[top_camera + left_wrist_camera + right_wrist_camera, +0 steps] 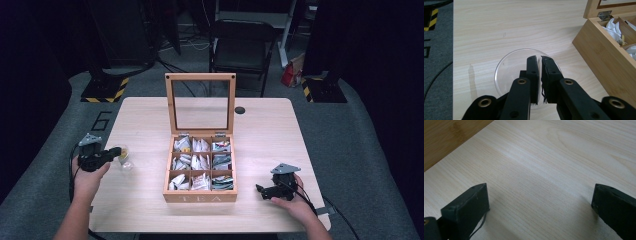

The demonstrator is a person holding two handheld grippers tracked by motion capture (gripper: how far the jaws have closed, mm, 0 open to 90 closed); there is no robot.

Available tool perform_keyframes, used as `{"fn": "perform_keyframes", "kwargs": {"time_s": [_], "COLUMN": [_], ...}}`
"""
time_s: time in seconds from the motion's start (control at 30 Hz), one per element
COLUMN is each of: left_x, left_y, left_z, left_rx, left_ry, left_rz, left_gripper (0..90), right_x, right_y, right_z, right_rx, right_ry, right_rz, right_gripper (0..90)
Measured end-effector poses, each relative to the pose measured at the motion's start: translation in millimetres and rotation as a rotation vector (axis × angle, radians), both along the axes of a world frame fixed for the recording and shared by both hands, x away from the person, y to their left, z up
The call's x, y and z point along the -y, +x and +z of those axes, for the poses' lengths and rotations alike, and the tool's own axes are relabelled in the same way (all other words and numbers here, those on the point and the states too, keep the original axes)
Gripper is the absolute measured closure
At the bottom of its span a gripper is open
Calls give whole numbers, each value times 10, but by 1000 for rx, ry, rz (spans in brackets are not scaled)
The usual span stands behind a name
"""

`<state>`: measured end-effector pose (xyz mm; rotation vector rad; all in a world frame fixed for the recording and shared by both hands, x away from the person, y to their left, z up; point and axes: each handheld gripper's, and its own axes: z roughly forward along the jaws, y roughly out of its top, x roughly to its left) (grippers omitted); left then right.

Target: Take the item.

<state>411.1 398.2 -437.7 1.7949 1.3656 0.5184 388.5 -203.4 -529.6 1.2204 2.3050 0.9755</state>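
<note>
Open counter either side of the tea box

The tea box [200, 196] with its raised lid [200, 102] blocks the counter [270, 135] middle; a glass dish [506, 67] sits left of it.

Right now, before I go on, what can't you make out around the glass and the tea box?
- Whether the left hand-held gripper pinches anything: its jaws stand nearly together over the clear glass, with something yellowish there in the high view, too small to name.
- The near rim of the glass, left gripper view: hidden by the jaws.
- Tea box packet labels, high view: too small.
- The box's right side, left gripper view: cut off by the edge.
</note>
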Motion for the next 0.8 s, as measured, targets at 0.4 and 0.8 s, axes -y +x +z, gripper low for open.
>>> {"fn": "perform_keyframes", "kwargs": {"time_s": [0.4, 0.8], "left_x": [5, 181], "left_y": [-21, -34], "left_z": [64, 202], "left_rx": [11, 38], "left_ry": [-6, -21], "left_rz": [2, -52], "left_gripper": [709, 600], "right_x": [1, 1], "right_y": [2, 1], "right_z": [-1, 0], "right_rx": [1, 1], "right_ry": [1, -1], "right_rz": [3, 1], "right_gripper": [6, 6]}}
